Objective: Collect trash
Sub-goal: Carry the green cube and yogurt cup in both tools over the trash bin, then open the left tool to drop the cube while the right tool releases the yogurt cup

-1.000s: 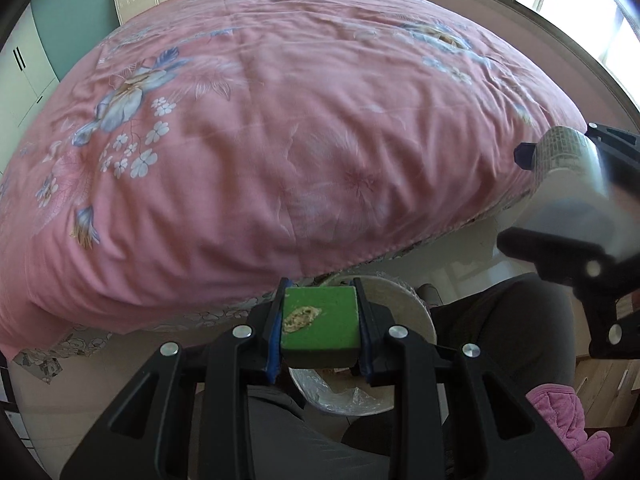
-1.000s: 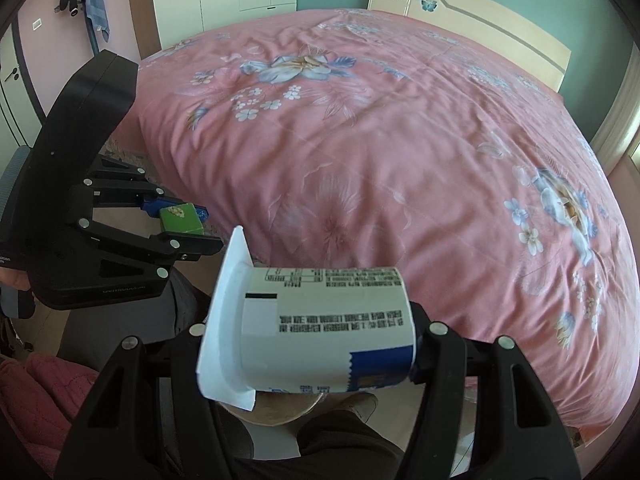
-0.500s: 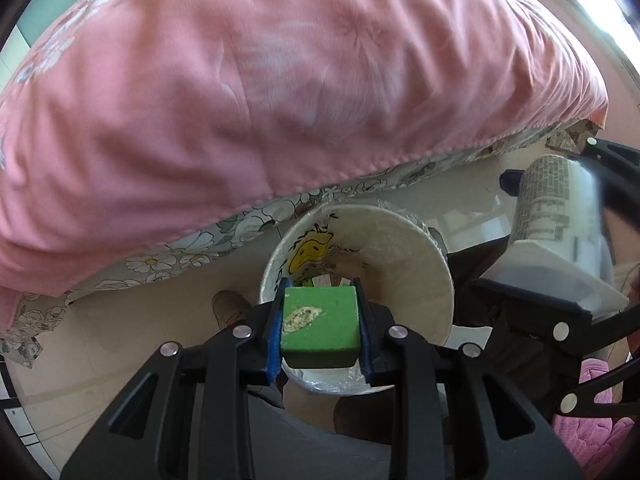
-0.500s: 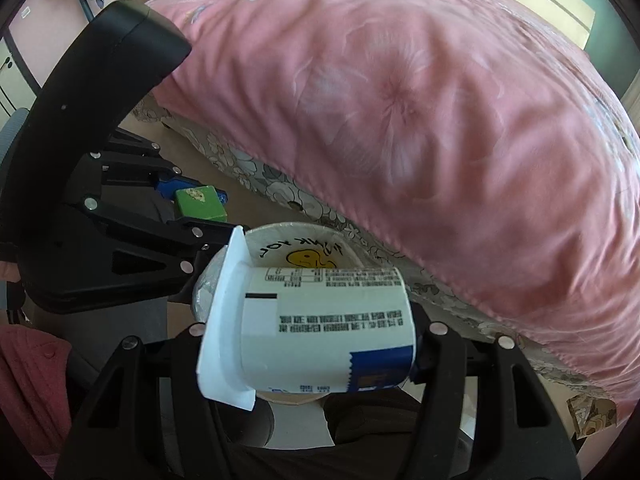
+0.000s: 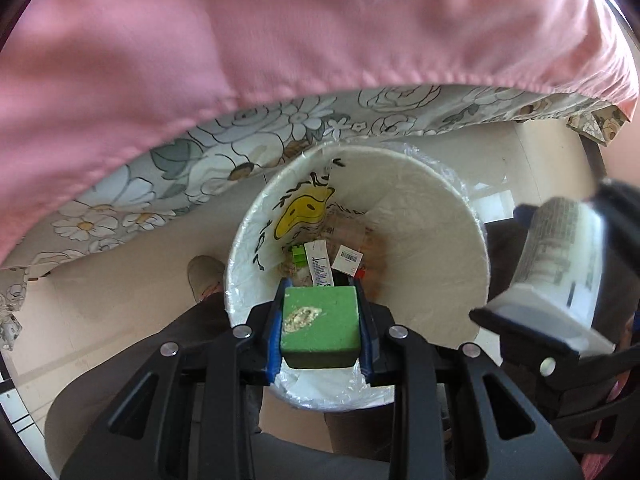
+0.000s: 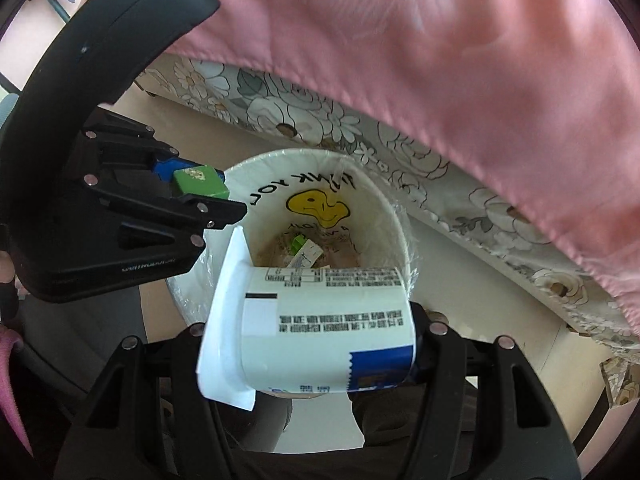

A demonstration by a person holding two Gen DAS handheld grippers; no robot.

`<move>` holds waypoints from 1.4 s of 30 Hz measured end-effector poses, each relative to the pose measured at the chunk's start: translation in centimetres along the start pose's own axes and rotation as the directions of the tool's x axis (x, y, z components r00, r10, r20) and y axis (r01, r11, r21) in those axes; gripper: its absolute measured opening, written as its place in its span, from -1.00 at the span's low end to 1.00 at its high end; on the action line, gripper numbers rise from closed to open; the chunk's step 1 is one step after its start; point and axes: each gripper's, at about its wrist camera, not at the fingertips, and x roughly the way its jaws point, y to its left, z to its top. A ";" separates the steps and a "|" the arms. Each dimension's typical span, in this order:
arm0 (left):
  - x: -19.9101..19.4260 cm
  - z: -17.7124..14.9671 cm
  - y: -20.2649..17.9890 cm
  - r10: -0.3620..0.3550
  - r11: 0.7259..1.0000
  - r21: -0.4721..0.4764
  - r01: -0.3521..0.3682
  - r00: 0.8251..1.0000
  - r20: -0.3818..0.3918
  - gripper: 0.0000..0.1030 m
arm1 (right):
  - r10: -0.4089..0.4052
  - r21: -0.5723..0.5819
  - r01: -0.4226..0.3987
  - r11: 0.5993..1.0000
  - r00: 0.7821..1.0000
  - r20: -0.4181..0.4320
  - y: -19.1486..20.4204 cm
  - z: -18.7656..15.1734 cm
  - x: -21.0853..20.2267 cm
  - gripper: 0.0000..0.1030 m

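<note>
My left gripper [image 5: 320,328] is shut on a green block [image 5: 320,326] with a pale smear, held over the near rim of a white trash bin [image 5: 432,208] lined with a smiley-face bag. My right gripper [image 6: 308,344] is shut on a white yogurt cup [image 6: 320,324] lying sideways, its lid flap at the left, also above the bin [image 6: 384,208]. The cup shows at the right of the left wrist view [image 5: 560,256]. The green block and left gripper show at the left of the right wrist view [image 6: 200,182]. Scraps of paper and wrappers [image 5: 332,260] lie in the bin's bottom.
The pink quilt [image 5: 280,32] hangs over the bed's edge just beyond the bin, with a floral sheet [image 5: 224,160] below it. The bin stands on a pale tiled floor [image 5: 100,312]. The person's dark-clad legs [image 5: 160,400] and a shoe [image 5: 204,276] are beside it.
Both grippers have tilted down and moved closer over the bin. The bed top has left the view and the bin's inside now fills the middle. Both still hold their items.
</note>
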 end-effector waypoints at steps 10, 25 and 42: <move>5.5 0.4 0.5 -0.039 0.998 -0.050 0.035 0.995 -0.093 -0.38 | 0.038 0.090 -0.025 0.996 0.989 -0.143 -1.3 -0.4 6.0 0.18; 10.3 0.6 1.9 -0.095 0.986 -0.153 0.067 0.979 -0.183 -0.38 | 0.052 0.145 -0.013 0.989 0.962 -0.268 -1.3 -0.7 12.6 0.20; 10.2 0.8 1.9 -0.058 0.988 -0.150 0.030 0.981 -0.186 0.10 | 0.058 0.171 -0.006 0.985 0.953 -0.298 -1.7 -1.1 13.2 0.32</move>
